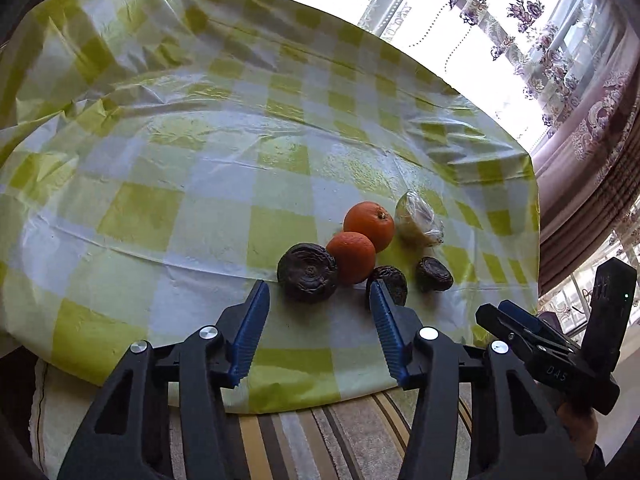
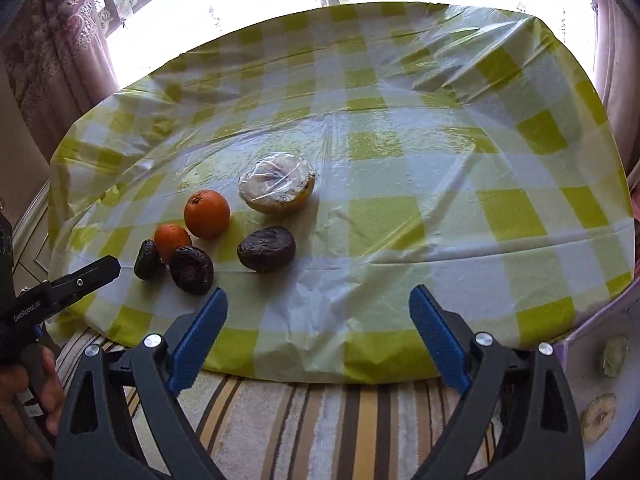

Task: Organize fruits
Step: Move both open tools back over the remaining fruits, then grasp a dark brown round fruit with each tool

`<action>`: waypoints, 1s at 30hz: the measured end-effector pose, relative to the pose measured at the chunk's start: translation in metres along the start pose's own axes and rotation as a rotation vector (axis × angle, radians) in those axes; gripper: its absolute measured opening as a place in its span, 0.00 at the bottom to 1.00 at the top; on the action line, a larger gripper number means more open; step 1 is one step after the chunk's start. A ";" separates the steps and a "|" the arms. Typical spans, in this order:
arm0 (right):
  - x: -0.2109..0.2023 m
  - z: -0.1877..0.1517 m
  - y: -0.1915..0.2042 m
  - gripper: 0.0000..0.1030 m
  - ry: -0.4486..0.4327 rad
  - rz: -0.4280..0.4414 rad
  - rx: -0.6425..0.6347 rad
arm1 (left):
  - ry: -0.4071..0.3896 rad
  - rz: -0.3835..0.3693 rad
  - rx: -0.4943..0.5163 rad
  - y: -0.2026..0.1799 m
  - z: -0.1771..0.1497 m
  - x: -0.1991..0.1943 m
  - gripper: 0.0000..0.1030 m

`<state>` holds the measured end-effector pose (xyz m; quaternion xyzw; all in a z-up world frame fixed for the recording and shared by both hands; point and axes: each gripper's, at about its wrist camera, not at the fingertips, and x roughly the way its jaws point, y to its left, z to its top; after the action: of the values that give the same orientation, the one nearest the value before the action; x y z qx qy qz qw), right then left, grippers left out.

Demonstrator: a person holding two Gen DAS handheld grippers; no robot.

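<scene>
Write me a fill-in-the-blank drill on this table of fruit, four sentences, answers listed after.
1. The number of oranges on the checked tablecloth is ____.
2. The halved fruit is wrapped in clear ____.
3. The dark wrinkled fruits number ____.
4. The left tongs and the right tongs both have their jaws ____, holding nothing.

Missing words: two; plastic; three; open
</scene>
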<state>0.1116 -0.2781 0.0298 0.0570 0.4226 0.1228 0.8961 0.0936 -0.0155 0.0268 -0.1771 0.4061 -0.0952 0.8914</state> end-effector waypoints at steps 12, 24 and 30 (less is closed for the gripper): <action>0.046 0.016 0.022 0.67 0.061 -0.001 -0.037 | 0.085 0.013 0.026 0.008 0.011 0.036 0.47; 0.065 0.029 0.036 0.47 0.051 -0.048 -0.085 | 0.078 0.044 0.086 -0.001 0.010 0.040 0.37; 0.065 0.027 0.044 0.40 0.047 -0.078 -0.127 | 0.066 0.057 0.086 -0.001 0.007 0.037 0.37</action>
<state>0.1641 -0.2184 0.0078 -0.0196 0.4369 0.1158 0.8918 0.1235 -0.0266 0.0060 -0.1238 0.4356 -0.0929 0.8868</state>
